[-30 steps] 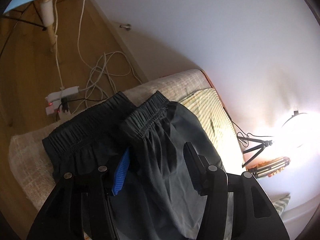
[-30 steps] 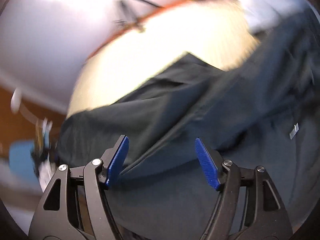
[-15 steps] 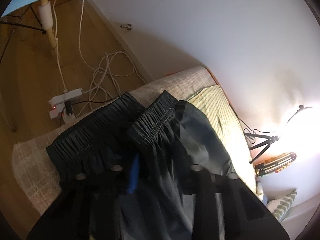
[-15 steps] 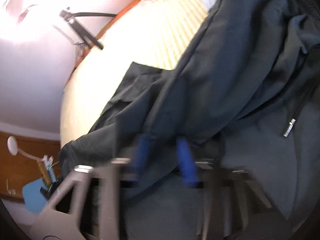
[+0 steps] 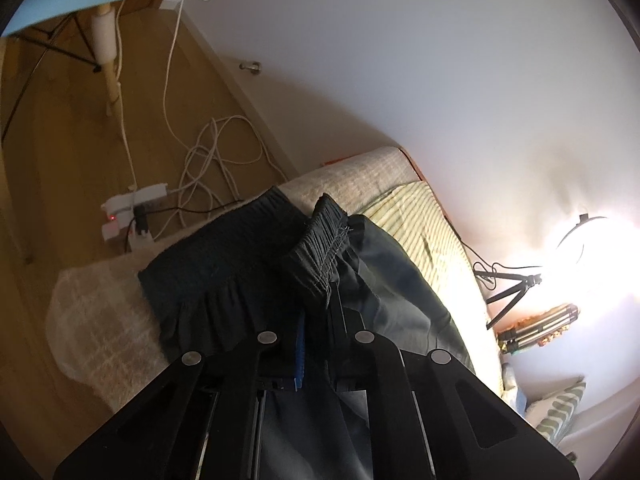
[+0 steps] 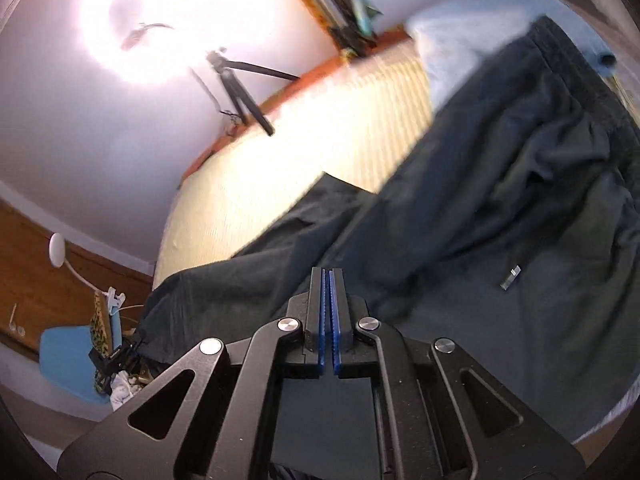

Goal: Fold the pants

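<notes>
Dark pants (image 5: 248,276) lie on a bed, their elastic waistband (image 5: 320,248) bunched and raised at the middle. My left gripper (image 5: 316,344) is shut on the pants fabric just below the waistband. In the right wrist view the pants (image 6: 500,208) spread across the bed, with a drawstring tip (image 6: 510,278) showing at the right. My right gripper (image 6: 326,316) has its blue pads closed together over the dark cloth; the frame does not show fabric between the pads.
The bed has a beige blanket (image 5: 104,320) and a striped yellow sheet (image 5: 424,224). A power strip (image 5: 132,208) and white cables (image 5: 216,160) lie on the wooden floor. A tripod with a bright ring light (image 6: 240,80) stands by the wall. A blue pillow (image 6: 460,36) lies at the bed's far end.
Both grippers were open a second ago and have closed. The left one closed on the fabric under the waistband and lifted it. The right wrist view swung and the pads met.
</notes>
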The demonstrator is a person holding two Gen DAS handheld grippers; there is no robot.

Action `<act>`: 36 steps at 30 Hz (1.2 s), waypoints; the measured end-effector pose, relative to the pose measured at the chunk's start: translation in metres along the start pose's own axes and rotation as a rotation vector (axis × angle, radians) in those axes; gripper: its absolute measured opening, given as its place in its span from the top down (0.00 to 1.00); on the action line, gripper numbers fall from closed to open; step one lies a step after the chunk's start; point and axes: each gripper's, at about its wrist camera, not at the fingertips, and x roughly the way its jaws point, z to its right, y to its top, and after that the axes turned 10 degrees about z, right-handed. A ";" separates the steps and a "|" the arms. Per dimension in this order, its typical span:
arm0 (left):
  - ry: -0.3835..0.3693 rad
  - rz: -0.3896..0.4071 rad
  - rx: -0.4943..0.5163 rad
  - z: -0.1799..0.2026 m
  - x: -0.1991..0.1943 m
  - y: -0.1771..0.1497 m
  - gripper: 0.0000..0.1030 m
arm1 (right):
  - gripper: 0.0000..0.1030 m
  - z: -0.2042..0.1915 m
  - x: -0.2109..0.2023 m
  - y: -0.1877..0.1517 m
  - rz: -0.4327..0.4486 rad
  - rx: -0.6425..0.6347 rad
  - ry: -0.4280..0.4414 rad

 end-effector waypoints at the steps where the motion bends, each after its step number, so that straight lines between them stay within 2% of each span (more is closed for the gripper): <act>1: -0.004 0.008 -0.006 0.000 -0.002 0.001 0.94 | 0.88 0.004 0.004 0.000 -0.013 0.022 -0.014; 2: -0.007 0.014 -0.009 0.000 -0.004 0.001 0.94 | 0.76 0.009 0.008 0.000 -0.029 0.046 -0.028; 3: -0.012 0.023 -0.011 0.001 -0.007 0.002 0.94 | 0.69 0.014 0.015 -0.001 -0.042 0.082 -0.036; 4: -0.018 0.025 -0.011 0.002 -0.009 0.003 0.94 | 0.55 0.015 0.019 -0.001 -0.045 0.097 -0.039; 5: -0.023 0.025 -0.004 0.004 -0.011 0.003 0.94 | 0.49 0.016 0.023 -0.001 -0.043 0.101 -0.046; 13: -0.025 0.026 0.035 0.008 -0.016 0.005 0.94 | 0.49 0.009 0.066 0.017 -0.053 0.105 -0.171; 19: -0.019 0.013 0.030 0.001 -0.010 -0.003 0.94 | 0.48 0.011 0.100 0.034 -0.132 0.138 -0.280; 22: -0.017 0.006 0.009 -0.007 -0.009 -0.006 0.94 | 0.48 0.016 0.109 0.036 -0.135 0.162 -0.308; 24: -0.016 0.001 -0.003 -0.013 -0.009 -0.007 0.94 | 0.55 0.020 0.106 0.035 -0.119 0.176 -0.292; 26: -0.016 -0.004 -0.011 -0.016 -0.009 -0.007 0.94 | 0.77 0.028 0.101 0.032 -0.104 0.183 -0.277; 28: -0.014 -0.008 -0.007 -0.018 -0.008 -0.007 0.94 | 0.93 0.042 0.093 0.028 -0.096 0.211 -0.238; 32: -0.009 -0.010 0.003 -0.016 -0.007 -0.007 0.94 | 0.96 0.059 0.070 0.020 -0.070 0.220 -0.154; 36: -0.012 -0.006 0.014 -0.011 -0.009 -0.006 0.94 | 0.96 0.046 0.031 0.016 -0.001 0.165 -0.068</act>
